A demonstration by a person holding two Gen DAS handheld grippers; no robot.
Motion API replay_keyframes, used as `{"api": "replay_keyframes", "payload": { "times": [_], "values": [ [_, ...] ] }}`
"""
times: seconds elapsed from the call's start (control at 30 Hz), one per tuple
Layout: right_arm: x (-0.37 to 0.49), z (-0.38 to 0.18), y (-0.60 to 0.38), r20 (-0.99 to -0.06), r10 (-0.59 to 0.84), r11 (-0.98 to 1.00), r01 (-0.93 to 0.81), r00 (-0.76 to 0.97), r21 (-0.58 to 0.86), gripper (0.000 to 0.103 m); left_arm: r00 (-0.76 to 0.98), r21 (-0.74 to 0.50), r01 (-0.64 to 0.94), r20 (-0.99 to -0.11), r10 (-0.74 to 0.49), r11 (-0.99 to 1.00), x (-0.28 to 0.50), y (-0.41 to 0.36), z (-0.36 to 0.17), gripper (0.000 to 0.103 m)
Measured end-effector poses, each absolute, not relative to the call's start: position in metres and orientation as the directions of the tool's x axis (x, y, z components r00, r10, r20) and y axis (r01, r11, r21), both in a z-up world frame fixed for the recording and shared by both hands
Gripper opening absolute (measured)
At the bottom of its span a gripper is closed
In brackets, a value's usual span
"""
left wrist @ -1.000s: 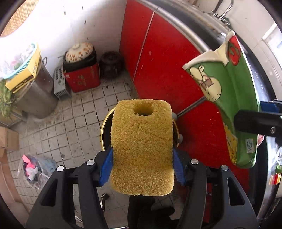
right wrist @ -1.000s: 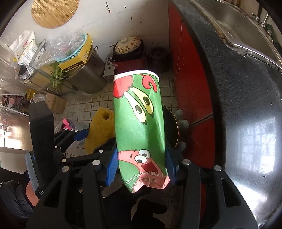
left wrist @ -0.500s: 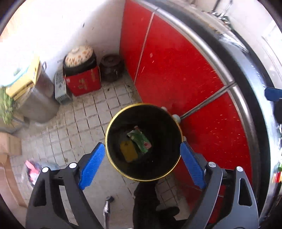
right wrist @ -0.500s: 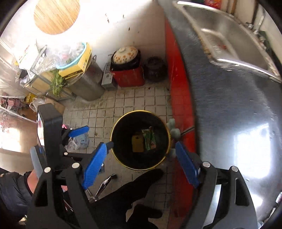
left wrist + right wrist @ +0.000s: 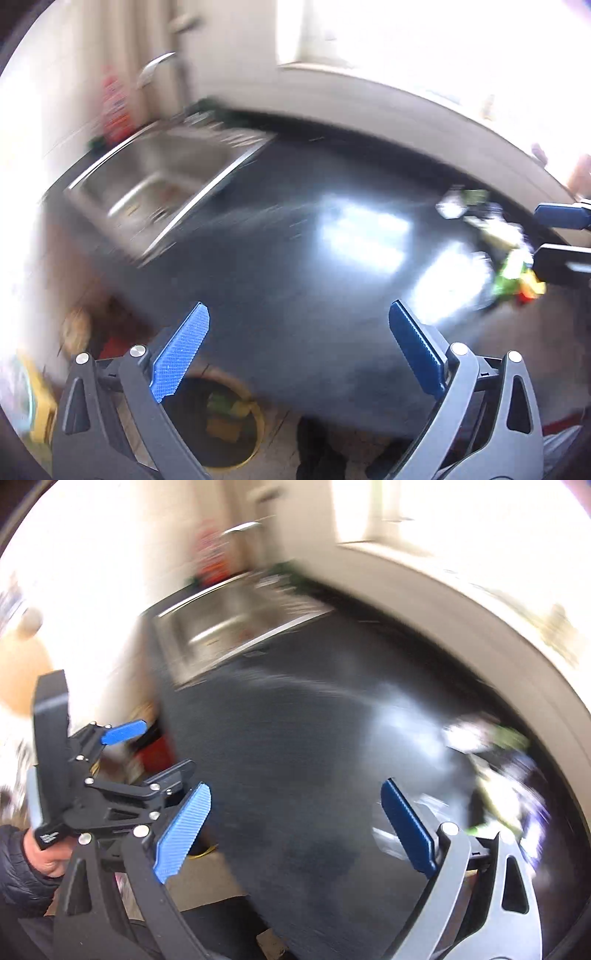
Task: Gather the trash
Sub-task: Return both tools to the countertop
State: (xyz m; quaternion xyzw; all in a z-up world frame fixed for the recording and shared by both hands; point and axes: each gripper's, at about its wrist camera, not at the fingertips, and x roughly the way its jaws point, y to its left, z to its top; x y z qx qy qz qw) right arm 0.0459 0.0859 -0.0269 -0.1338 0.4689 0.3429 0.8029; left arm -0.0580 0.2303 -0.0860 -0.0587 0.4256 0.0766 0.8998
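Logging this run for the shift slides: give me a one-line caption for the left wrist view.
Open, empty left gripper swings over the dark countertop toward blurred litter, bin below.

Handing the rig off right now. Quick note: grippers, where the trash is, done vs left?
Left gripper: open, empty, over the dark counter.
Right gripper: open, empty, over the same counter.
Done: yellow and green items, blurred, lie in the yellow-rimmed bin on the floor below the counter edge.
Left: a blurred cluster of wrappers sits at the counter's right end, near the right gripper's fingers. Motion blur hides how many pieces. Likely next: reach there and grab.
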Motion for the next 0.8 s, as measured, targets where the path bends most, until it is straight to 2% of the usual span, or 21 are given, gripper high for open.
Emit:
{"api": "replay_keyframes", "payload": {
  "times": [0.13, 0.3, 0.5, 0.8],
  "values": [
    [0.067, -0.01, -0.02, -0.824, 0.345, 0.872, -0.478, 0.449, 0.105, 0.09, 0.632, -0.068, 0.037, -0.771, -0.076, 0.997, -0.002, 0.144, -0.068, 0.095],
    [0.071, -0.003, -0.137, -0.816, 0.23, 0.964, -0.239, 0.531, 0.117, 0.09, 0.588, -0.067, 0.232, -0.785, -0.194, 0.97, 0.024, 0.052, -0.06, 0.095],
    [0.059, -0.018, -0.208, -0.821, 0.185, 0.983, -0.11, 0.539, 0.149, 0.09, 0.535, -0.008, 0.339, -0.821, -0.2, 0.941, 0.034, 0.002, -0.069, 0.095],
    [0.079, -0.042, -0.214, -0.849, 0.174, 0.985, -0.082, 0.499, 0.153, 0.09, 0.479, 0.037, 0.328, -0.868, -0.133, 0.944, 0.041, 0.019, -0.1, 0.095]
  ]
}}
